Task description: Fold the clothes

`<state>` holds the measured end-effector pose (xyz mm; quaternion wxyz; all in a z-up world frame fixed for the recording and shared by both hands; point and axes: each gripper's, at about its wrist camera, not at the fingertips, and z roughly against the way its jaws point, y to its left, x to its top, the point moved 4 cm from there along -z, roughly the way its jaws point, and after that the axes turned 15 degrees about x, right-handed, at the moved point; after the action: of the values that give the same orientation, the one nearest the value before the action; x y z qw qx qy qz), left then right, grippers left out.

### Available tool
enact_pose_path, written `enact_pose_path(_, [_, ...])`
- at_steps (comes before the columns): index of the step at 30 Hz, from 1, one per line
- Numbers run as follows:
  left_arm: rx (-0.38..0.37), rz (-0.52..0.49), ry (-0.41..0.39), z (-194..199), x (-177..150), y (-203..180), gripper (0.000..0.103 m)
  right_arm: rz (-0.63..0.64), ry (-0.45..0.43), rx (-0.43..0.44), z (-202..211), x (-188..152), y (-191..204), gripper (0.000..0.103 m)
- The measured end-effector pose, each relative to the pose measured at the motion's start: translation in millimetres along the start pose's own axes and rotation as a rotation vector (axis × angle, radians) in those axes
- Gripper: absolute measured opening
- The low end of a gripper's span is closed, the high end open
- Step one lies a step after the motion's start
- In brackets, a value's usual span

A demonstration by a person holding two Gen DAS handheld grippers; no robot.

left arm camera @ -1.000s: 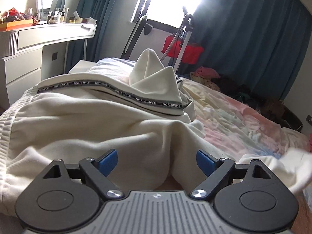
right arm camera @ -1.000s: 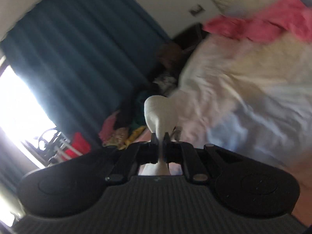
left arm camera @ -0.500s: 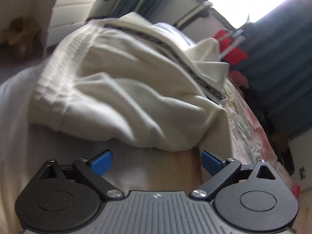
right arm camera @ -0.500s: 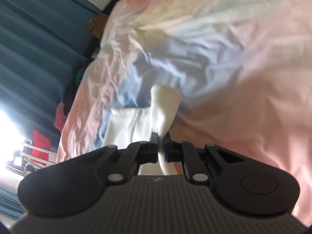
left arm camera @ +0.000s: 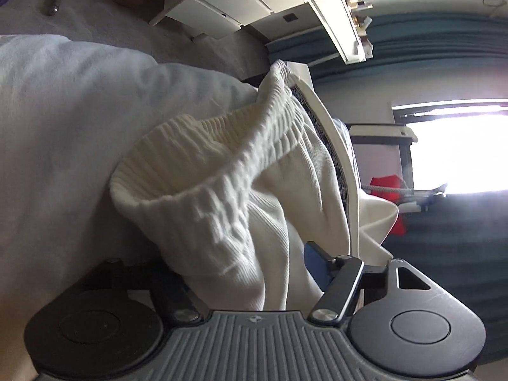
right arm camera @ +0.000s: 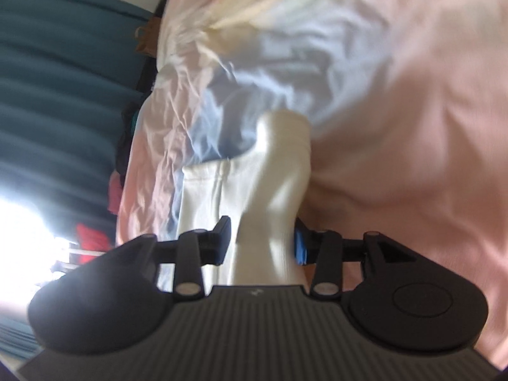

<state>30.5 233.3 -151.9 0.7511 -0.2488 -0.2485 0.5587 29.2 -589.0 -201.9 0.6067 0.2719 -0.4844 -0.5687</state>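
Pastel bedding (right arm camera: 397, 101) lies beneath; my left gripper (left arm camera: 241, 273) gapes around the cream trousers' (left arm camera: 241, 171) waistband, right gripper (right arm camera: 263, 241) parted around a leg; I'd clamp squarely.

Your left tool (left arm camera: 250, 273) now sits rolled sideways, pushed in so the cream trousers' ribbed waistband (left arm camera: 228, 171) lies between its spread fingers. Your right tool (right arm camera: 262, 243) no longer pinches the cream cloth (right arm camera: 273, 190); its fingers now stand apart around it.
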Motion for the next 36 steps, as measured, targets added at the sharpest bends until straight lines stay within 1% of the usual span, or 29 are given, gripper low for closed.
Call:
enact_pose_path(1, [0.011,0.013,-0.007,2,6,1,0.049,0.026,0.006,-0.002,-2,2,2,0.022])
enact_pose_path(2, [0.019,0.038,-0.015,5,14,3,0.038,0.035,0.018,-0.011,-3,5,3,0.018])
enact_pose_path(3, [0.016,0.046,-0.022,9,21,3,0.035,0.017,0.021,-0.01,-3,10,1,0.011])
enact_pose_path(4, [0.012,0.03,-0.026,13,28,-1,0.033,-0.01,0.021,-0.004,-1,16,-2,0.009])
enact_pose_path(5, [0.008,0.013,-0.031,17,35,-6,0.028,-0.027,0.023,0.009,0,21,-2,0.009])
enact_pose_path(8, [-0.013,-0.038,-0.044,38,54,-19,0.019,0.053,0.016,0.02,10,33,8,0.008])
enact_pose_path(10, [-0.028,-0.067,-0.045,59,67,-26,0.016,0.117,-0.007,0.019,21,39,16,0.008])
enact_pose_path(12, [-0.036,-0.07,-0.024,76,77,-28,0.014,0.148,-0.026,0.057,35,46,22,0.007])
enact_pose_path(14, [-0.039,-0.077,0.0,91,85,-29,0.013,0.214,-0.051,0.073,53,53,26,0.007])
enact_pose_path(15, [-0.026,-0.108,0.003,97,84,-26,0.013,0.238,-0.066,0.071,62,57,24,0.007])
enact_pose_path(17, [0.018,-0.191,-0.001,108,81,-19,0.013,0.23,-0.083,0.043,79,62,9,0.007])
enact_pose_path(19, [0.1,-0.31,-0.013,105,75,-13,0.013,0.221,-0.071,0.0,89,64,-13,0.007])
enact_pose_path(21, [0.193,-0.439,-0.027,98,69,-7,0.013,0.253,-0.031,-0.046,92,61,-34,0.008])
enact_pose_path(23, [0.268,-0.533,-0.023,86,61,2,0.014,0.294,-0.003,-0.071,91,55,-48,0.008])
enact_pose_path(25, [0.297,-0.591,-0.028,80,56,4,0.016,0.344,0.006,-0.077,89,49,-52,0.008])
enact_pose_path(26, [0.3,-0.608,-0.036,82,55,5,0.021,0.371,0.011,-0.082,87,47,-51,0.008])
enact_pose_path(27, [0.307,-0.624,-0.045,84,56,4,0.029,0.397,0.016,-0.086,87,46,-48,0.01])
enact_pose_path(28, [0.319,-0.643,-0.052,85,55,1,0.033,0.421,0.02,-0.09,86,45,-44,0.011])
enact_pose_path(29, [0.332,-0.661,-0.06,86,55,-2,0.042,0.446,0.025,-0.094,86,44,-40,0.011])
enact_pose_path(30, [0.348,-0.679,-0.072,89,55,-4,0.053,0.462,0.029,-0.1,86,44,-38,0.014])
enact_pose_path(31, [0.363,-0.696,-0.085,92,55,-6,0.059,0.468,0.035,-0.112,87,44,-35,0.022])
enact_pose_path(32, [0.369,-0.71,-0.101,94,55,-7,0.073,0.47,0.042,-0.128,88,44,-33,0.027])
enact_pose_path(33, [0.37,-0.723,-0.122,99,55,-8,0.084,0.479,0.04,-0.131,91,44,-30,0.041])
enact_pose_path(34, [0.371,-0.733,-0.155,106,55,-9,0.085,0.489,0.035,-0.128,94,44,-28,0.06])
enact_pose_path(35, [0.365,-0.748,-0.196,114,53,-12,0.086,0.499,0.029,-0.126,98,43,-25,0.069])
enact_pose_path(36, [0.356,-0.767,-0.235,123,50,-18,0.086,0.524,0.015,-0.116,103,42,-19,0.082])
